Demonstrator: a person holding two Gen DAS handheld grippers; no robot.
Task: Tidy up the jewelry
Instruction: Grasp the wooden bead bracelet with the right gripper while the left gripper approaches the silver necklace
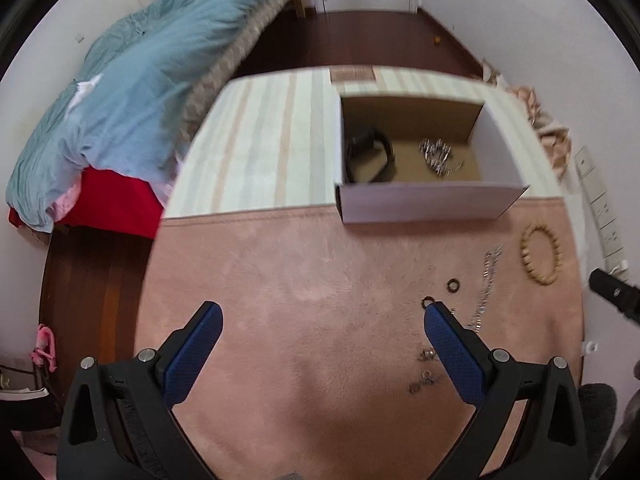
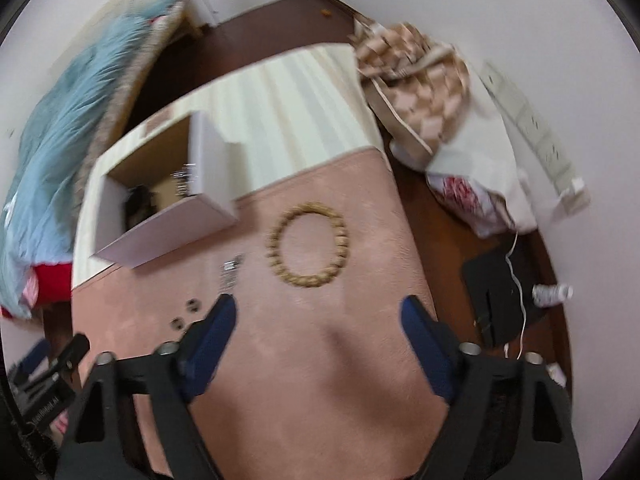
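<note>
Jewelry lay spread on the pink mat (image 1: pixel 304 300), to the right, in front of the white box (image 1: pixel 428 200). Wooden bead bracelet (image 2: pixel 308 246) lay flat as a round ring, well apart from the box. Silver chain (image 1: pixel 486 280) stretched long and thin, one end toward the box and the other toward the left tongs (image 1: pixel 320 316). Two small dark rings (image 1: pixel 453 285) sat just left of the chain, apart from each other. Tiny silver bits (image 1: pixel 424 378), too small and blurry to name, lay just beside the right finger (image 1: pixel 452 356) of those tongs.

Inside the box sat a dark band (image 1: pixel 370 154) on the left and a shiny silver heap (image 1: pixel 438 154) near the middle. Seen clearly only from the left wrist; from the right wrist, half hidden by the box wall and smeared by blur.

Left tongs hung over bare mat, fingers wide apart, holding nothing. Right tongs (image 2: pixel 316 312) hung near the bracelet, fingers also wide apart and empty. Chain's near end hidden behind the right tongs' left finger (image 2: pixel 214 328).

Only the right wrist showed a checked bag (image 2: pixel 412 80) and a black stand (image 2: pixel 500 280) on the floor. Blue blanket (image 1: pixel 132 92) lay on a bed, cut off at the edge.
</note>
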